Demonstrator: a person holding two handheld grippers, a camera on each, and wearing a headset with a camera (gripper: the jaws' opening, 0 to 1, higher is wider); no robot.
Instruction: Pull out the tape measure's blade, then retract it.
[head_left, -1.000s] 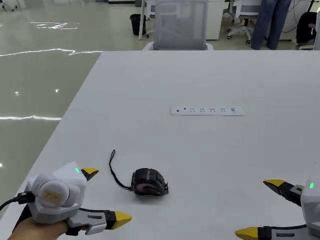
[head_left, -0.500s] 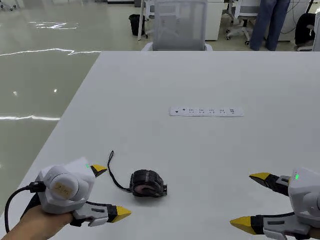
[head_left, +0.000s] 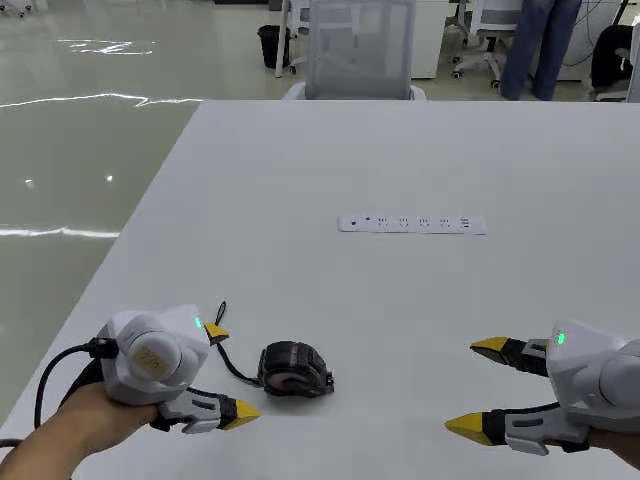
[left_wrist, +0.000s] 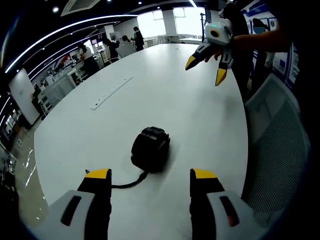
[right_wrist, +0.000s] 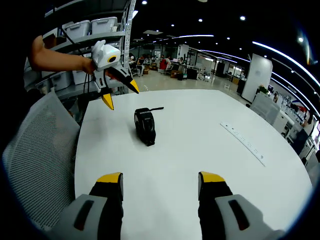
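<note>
- White table (head_left: 400, 160): carries everything and stretches far ahead of both pairs of fingers.
- Grey mesh chair (head_left: 360, 50): stands at the table's far edge, well beyond all 4 fingertips.
- White power strip (head_left: 412, 224): lies flat well ahead of the fingers, roughly between the 2 grippers' lines of reach, touching neither.
- Left gripper (head_left: 230, 370): sits in a hand over the table's near left corner, fingers spread wide and released, grasping nothing. In the left gripper view, frames the tape measure between its 2 yellow tips, just ahead of them.
- Right gripper (head_left: 478, 385): sits low at the near right, yellow-tipped fingers likewise parted and holding nothing, pointed across the table toward the left gripper.
- Black tape measure (head_left: 295, 368): rests on the table just off the left fingertips, apart from them, and well apart from the right fingertips. In the right gripper view, lies ahead of the gap between the fingers. Blade not yet pulled out.
- Black wrist strap (head_left: 228, 350): trails from the case toward the left fingers and curls away past the upper tip.
</note>
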